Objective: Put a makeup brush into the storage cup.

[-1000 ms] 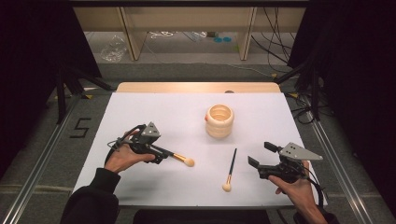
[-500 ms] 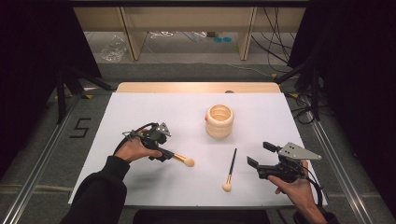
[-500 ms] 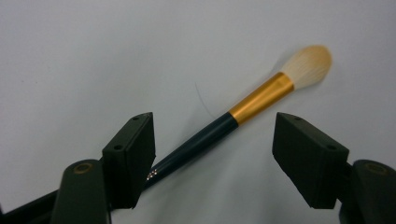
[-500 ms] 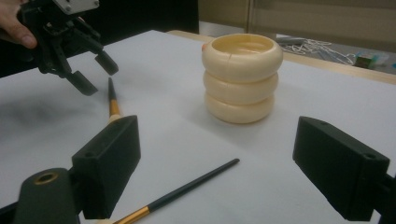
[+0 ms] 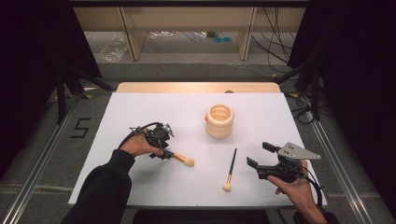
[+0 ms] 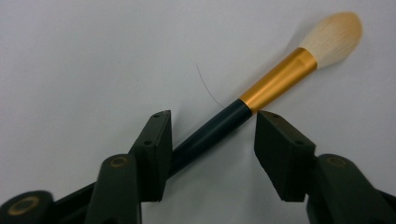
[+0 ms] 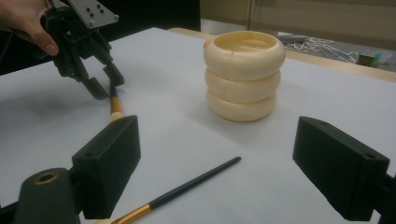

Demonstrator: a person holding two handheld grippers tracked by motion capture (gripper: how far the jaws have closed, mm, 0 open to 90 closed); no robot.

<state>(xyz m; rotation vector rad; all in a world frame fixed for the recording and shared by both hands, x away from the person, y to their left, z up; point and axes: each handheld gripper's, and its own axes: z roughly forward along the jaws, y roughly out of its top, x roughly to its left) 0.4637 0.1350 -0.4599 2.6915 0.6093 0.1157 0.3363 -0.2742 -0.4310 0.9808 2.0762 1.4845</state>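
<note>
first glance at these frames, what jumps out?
The cream ribbed holder stands mid-table, open top up. The left gripper straddles a gold-ferruled brush lying on the white table, jaws open. A thinner brush lies beside the open right gripper.

- Table top (image 5: 140, 186): smooth, matt white sheet, paper-like; a bare strip of pale wood (image 5: 196, 87) shows along its far edge.
- Thick brush (image 6: 261, 100): glossy dark handle, brushed gold metallic ferrule, soft cream bristles with a fuzzy nap.
- Thin brush (image 5: 230, 169): slim dark handle with slight sheen, gold ferrule, pale soft tip.
- Ribbed holder (image 7: 244, 74): cream, smooth, faintly glossy, plastic- or ceramic-like; which one cannot be told.
- Left gripper (image 6: 212, 154): matt black plastic-looking jaws, brass-coloured pivot inserts.
- Right gripper (image 5: 260, 155): matt black body, flat grey metal-looking plate on top.
- Sleeve (image 5: 100, 191): black matt cloth.
</note>
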